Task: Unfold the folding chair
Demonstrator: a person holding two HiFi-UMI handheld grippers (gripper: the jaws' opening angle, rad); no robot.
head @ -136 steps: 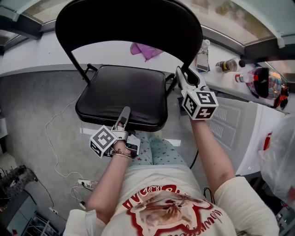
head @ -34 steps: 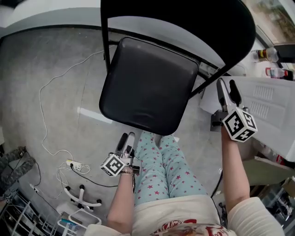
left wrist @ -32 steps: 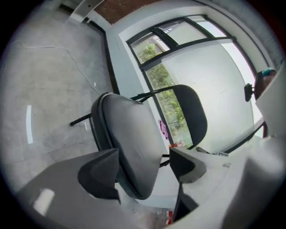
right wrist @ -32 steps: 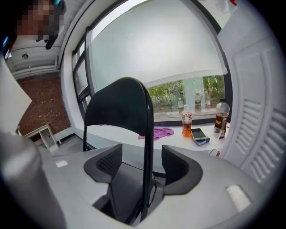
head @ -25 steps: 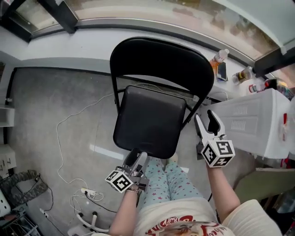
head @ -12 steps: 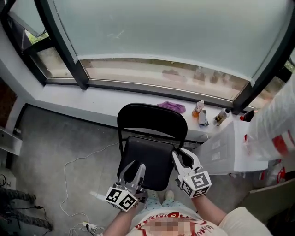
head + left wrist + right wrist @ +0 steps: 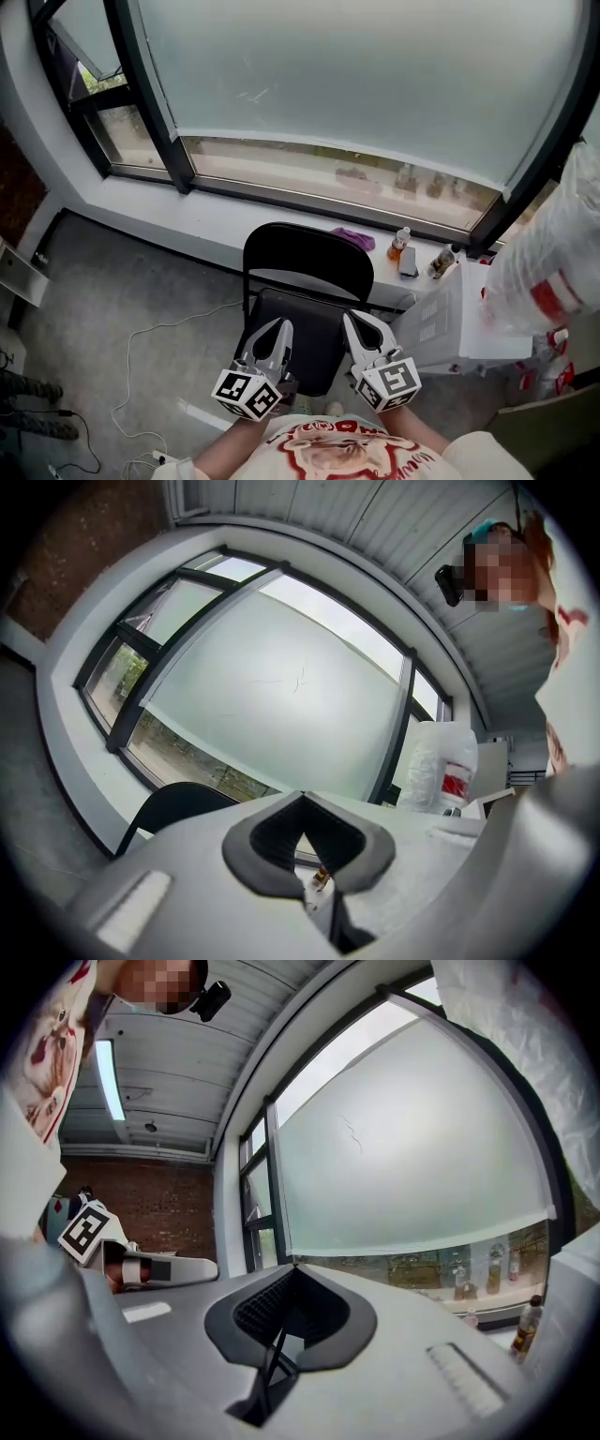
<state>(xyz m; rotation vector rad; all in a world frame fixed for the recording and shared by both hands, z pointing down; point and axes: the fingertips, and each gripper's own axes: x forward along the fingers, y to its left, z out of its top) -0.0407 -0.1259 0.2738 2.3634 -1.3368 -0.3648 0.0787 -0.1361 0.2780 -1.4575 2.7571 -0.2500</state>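
Below and ahead of both tongs: chair standing open on floor, seat flat, backrest upright toward sill. Seat front edge runs left-right. Left tongs over its left corner, right tongs over right corner, about equally near, both pointing level at window, apparently clear of seat. Left tongs pressed together, empty. Right tongs just closed, tips together, nothing between. Cabinet just right of chair. Cloth, bottles on sill behind. Cable on floor left. Unfolding looks done, and nothing stands in way.
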